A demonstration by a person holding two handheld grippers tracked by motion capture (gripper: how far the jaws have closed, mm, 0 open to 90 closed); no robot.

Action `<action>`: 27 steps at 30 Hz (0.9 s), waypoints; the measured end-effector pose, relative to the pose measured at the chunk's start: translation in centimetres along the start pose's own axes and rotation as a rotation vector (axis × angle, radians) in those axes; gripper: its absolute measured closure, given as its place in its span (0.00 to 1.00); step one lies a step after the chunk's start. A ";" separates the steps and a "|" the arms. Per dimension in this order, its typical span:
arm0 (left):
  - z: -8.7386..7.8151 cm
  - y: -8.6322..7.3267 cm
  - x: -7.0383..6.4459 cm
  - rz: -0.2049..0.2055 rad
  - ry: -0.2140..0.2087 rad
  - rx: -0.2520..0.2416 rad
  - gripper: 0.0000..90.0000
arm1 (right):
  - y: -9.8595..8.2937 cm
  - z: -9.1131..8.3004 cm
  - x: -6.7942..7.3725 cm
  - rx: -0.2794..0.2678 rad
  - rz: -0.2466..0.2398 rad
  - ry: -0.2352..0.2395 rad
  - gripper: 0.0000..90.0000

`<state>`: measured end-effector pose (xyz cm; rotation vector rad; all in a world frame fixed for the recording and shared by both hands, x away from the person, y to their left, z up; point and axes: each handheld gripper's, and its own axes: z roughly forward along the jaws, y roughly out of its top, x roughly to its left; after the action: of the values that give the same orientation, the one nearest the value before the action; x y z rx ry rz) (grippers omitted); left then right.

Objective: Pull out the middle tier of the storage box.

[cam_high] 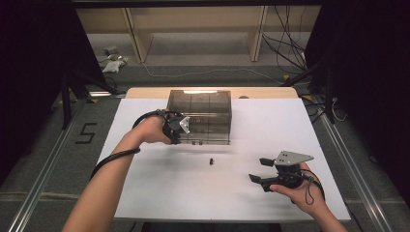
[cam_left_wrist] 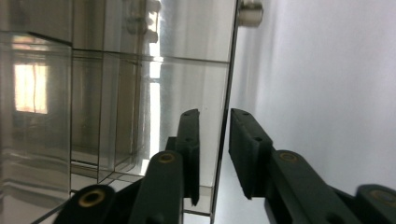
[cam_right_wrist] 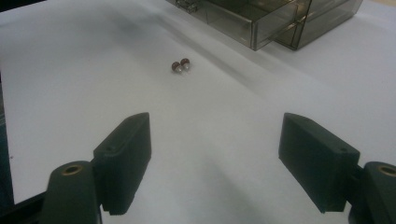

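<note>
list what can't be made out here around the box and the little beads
- Smoky plastic box, high view: what its compartments hold; the tinted walls hide it.
- Left tongs, left gripper view: whether they pinch the box's front panel or just straddle it; the grip point is too close to tell.
- Two small beads, right gripper view: too small to tell if they're joined.

We cannot tell what the small dark beads [cam_high: 211, 160] are; our left hand [cam_high: 152, 129] hides the left gripper [cam_high: 180, 126] jaws against the smoky box [cam_high: 205, 104].
</note>
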<state>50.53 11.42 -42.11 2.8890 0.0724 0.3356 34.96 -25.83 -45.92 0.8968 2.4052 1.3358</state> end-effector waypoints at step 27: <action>-0.9 -2.0 -3.3 -0.386 0.155 -0.188 0.17 | 0.0 0.1 0.1 0.008 -0.006 0.000 0.29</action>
<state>47.05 13.28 -42.49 2.5828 0.5826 0.4625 34.92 -25.74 -45.96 0.8907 2.4131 1.3241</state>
